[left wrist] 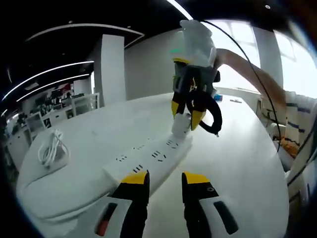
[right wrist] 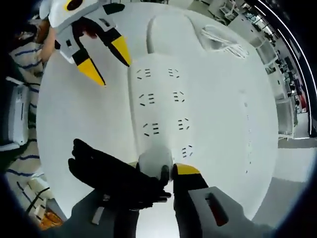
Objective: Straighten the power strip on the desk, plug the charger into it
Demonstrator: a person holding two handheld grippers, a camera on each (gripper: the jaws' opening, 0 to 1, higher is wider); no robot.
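Two grippers work here: our right gripper [left wrist: 189, 115] has its jaws clamped on the charger [right wrist: 155, 163], pressing it into the power strip's [right wrist: 161, 106] nearest socket. Our left gripper [left wrist: 164, 184], jaws apart, hovers just short of the strip; next we judge a firm seating push is needed.

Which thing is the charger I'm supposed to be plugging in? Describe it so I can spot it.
On the white desk lies a long white power strip. At its far end, the right gripper pinches a small white block-shaped charger, the one item standing upright on the strip.
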